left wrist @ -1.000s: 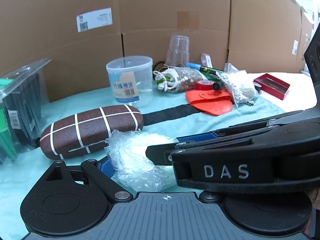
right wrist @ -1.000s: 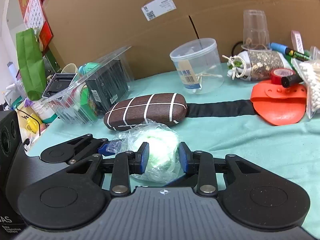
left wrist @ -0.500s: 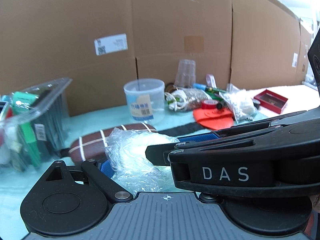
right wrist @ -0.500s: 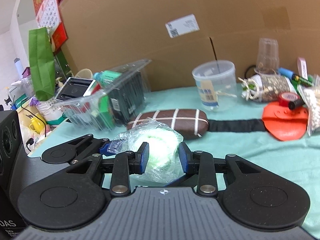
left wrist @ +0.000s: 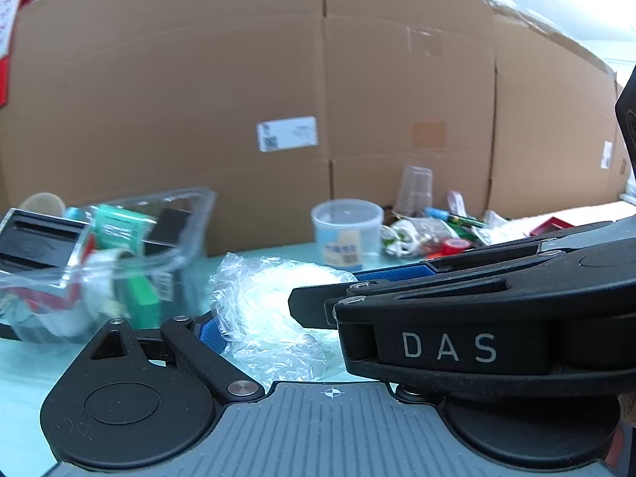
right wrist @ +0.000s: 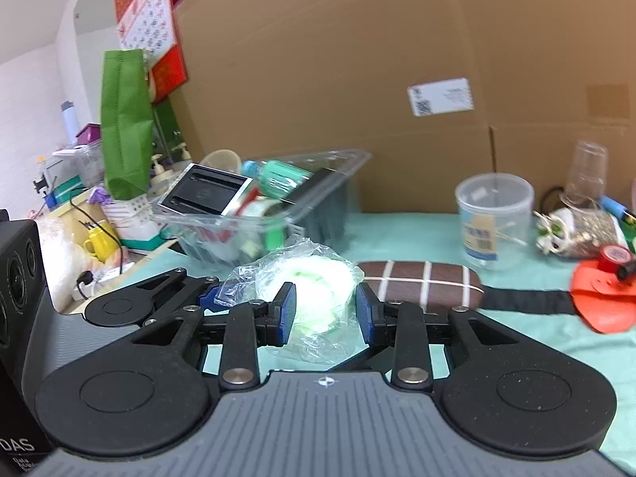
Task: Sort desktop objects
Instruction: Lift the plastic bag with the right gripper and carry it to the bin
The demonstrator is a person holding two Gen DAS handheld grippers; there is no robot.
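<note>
A clear plastic bag with a white-green roll inside is held by both grippers above the teal cloth. My right gripper is shut on the bag, its blue pads on either side of the roll. My left gripper is shut on the same bag; in the left wrist view the right gripper's body covers its right finger. A clear plastic bin holding boxes and bottles stands just behind the bag; it also shows in the left wrist view.
A brown glasses case lies on the teal cloth. Further right are a clear tub, a clear cup, an orange pouch and red tape. A cardboard wall closes the back. Clutter crowds the left.
Both grippers have lifted the bag and carried it left toward the clear bin. The glasses case and tub have slid to the right in both views.
</note>
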